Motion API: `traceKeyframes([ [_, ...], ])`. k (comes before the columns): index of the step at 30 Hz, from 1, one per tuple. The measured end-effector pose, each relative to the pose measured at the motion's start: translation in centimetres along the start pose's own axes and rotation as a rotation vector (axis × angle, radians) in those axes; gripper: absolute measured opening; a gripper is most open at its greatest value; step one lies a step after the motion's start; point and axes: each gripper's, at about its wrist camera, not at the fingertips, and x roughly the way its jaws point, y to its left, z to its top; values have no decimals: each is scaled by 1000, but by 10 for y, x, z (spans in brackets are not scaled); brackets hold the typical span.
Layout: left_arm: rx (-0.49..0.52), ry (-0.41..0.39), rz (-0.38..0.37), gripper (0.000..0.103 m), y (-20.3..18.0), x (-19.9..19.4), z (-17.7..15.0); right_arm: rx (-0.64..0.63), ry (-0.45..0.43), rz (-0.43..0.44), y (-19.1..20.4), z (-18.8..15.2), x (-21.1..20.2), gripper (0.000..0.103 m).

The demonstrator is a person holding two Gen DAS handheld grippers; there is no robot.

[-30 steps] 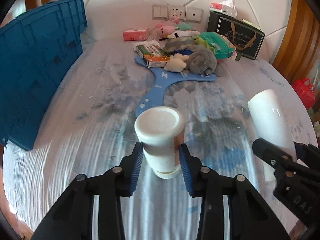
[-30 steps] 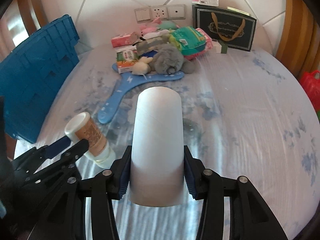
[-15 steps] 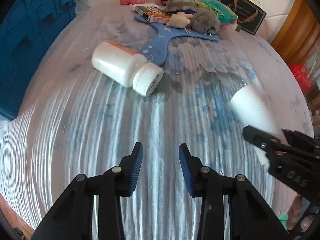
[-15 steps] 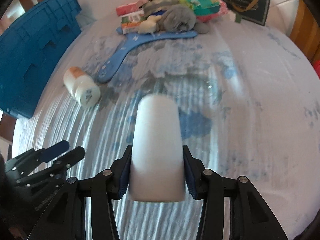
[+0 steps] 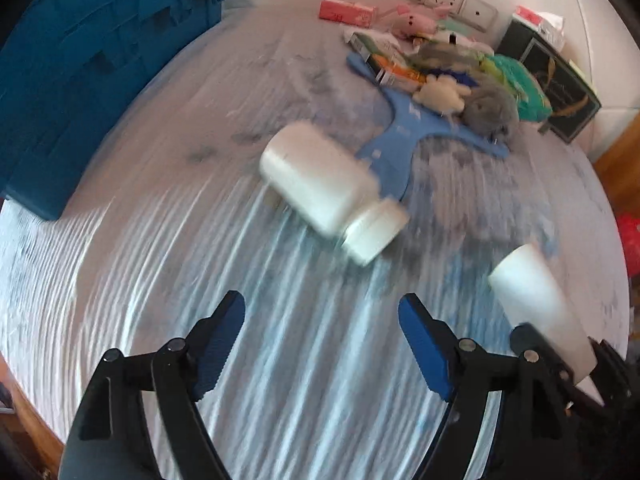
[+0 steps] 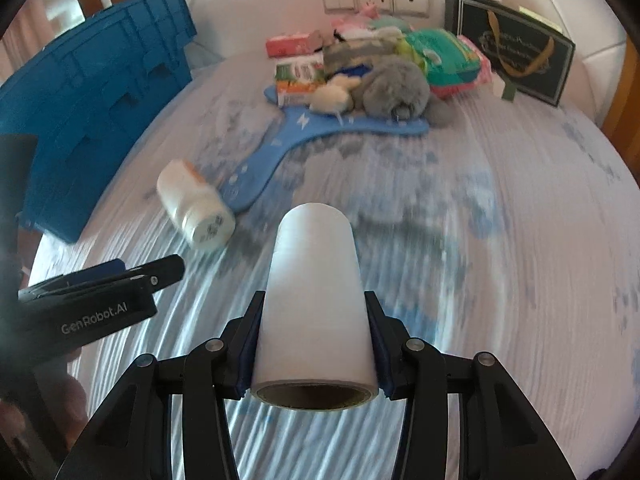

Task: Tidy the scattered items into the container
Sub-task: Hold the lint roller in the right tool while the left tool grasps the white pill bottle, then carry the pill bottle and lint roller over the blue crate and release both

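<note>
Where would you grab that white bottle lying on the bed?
Grip the bottle across its round body, not the cap. It lies on its side, cap toward the camera, so come from above with the open left tongs straddling the body, one pad on each long side. The body is wide and even; the cap is short.

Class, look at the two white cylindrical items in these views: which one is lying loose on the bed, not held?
The white pill bottle, on its side beside the blue boomerang; the white roll is clamped in the right gripper.
</note>
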Motion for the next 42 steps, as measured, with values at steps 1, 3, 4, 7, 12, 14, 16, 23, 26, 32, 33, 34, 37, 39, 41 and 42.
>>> traceKeyframes([
  [1,-15,-14,3,79,-4,1,6,0,-7,1,-3,6,2,45],
  [3,-52,-32,17,79,-12,6,21,4,-20,1,-9,20,9,45],
  [4,-74,-30,35,79,-15,13,30,4,-24,2,-11,25,12,45],
  [7,-105,-9,98,79,-19,35,42,0,-24,11,-16,37,25,45],
  [12,-130,37,115,79,-14,68,40,-30,-1,51,-9,46,55,45],
  [14,-69,14,164,79,-16,70,35,-38,10,64,-5,47,64,45],
  [16,-41,-11,171,79,-16,70,31,-53,9,62,0,48,72,45],
  [23,24,-51,117,83,0,62,14,-87,44,49,11,45,92,46],
  [26,-27,-50,143,103,7,66,15,-76,43,50,10,47,93,46],
  [32,22,-54,154,99,8,68,21,-68,38,48,8,53,94,46],
  [33,49,-68,173,96,3,65,21,-64,38,49,8,53,94,47],
  [34,76,-82,178,95,-1,64,22,-62,35,49,7,53,93,47],
  [37,138,-101,170,79,-14,66,26,-61,30,48,7,53,93,47],
  [39,135,-111,159,68,-17,69,28,-69,36,40,6,54,92,47],
  [41,87,-109,118,53,-14,69,28,-69,30,27,5,57,92,46],
  [42,69,-111,114,52,-13,68,26,-74,27,21,6,58,91,46],
])
